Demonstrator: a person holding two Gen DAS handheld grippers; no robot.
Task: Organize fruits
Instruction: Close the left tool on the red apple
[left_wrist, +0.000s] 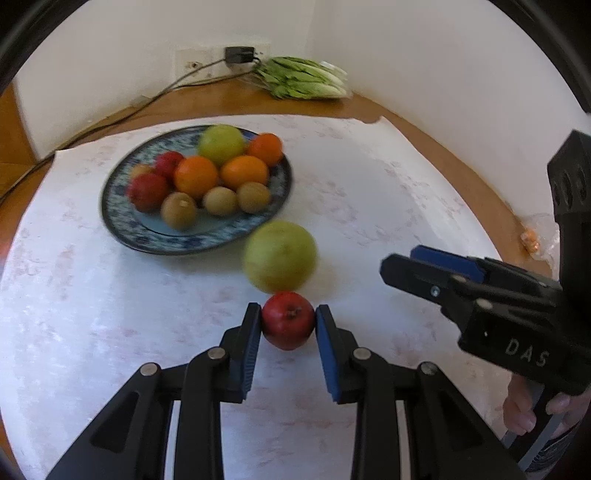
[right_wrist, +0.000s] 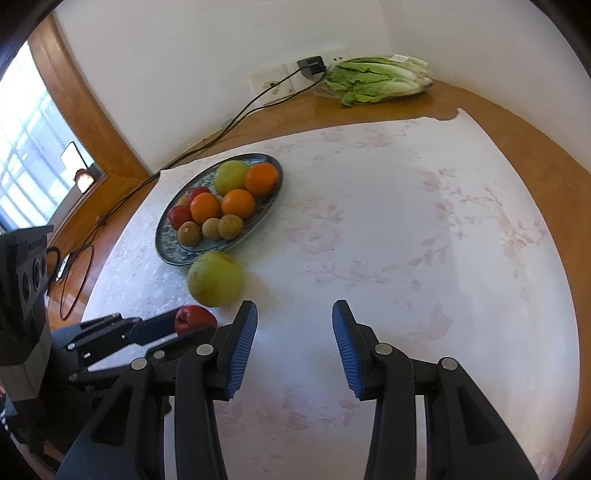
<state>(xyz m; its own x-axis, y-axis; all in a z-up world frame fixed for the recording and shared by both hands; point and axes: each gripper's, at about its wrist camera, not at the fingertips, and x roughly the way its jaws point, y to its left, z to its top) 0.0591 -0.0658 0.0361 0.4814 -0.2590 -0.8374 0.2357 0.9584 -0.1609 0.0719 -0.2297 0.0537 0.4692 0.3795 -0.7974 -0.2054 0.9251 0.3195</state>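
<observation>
Clamping the red apple (left_wrist: 288, 319) between its blue pads (left_wrist: 248, 354), the left gripper (left_wrist: 288, 325) is sitting nearest of all, low over the white cloth (left_wrist: 388, 177), with the pads pressing the apple's two flanks and the stem end facing up. No earlier view is on hand, so only the grip itself is being told. Just beyond the apple, touching or nearly so, the green pear (left_wrist: 280, 261) is lying loose on the cloth, and it is standing right between the held fruit and the plate (left_wrist: 122, 225). That is the relation the next move is turning on, as I am judging it: the plate is lying ahead and to the left of the left gripper, so the apple is probably needing to rise over or swing left of the pear.

The right gripper (right_wrist: 294, 347) is hanging with its jaws apart and nothing between them, the pear ahead and to its left.

Farther off, the plate is already carrying oranges (left_wrist: 195, 176), kiwis (left_wrist: 179, 210), red apples and another green fruit, and lettuce (left_wrist: 303, 77) is lying by the wall
</observation>
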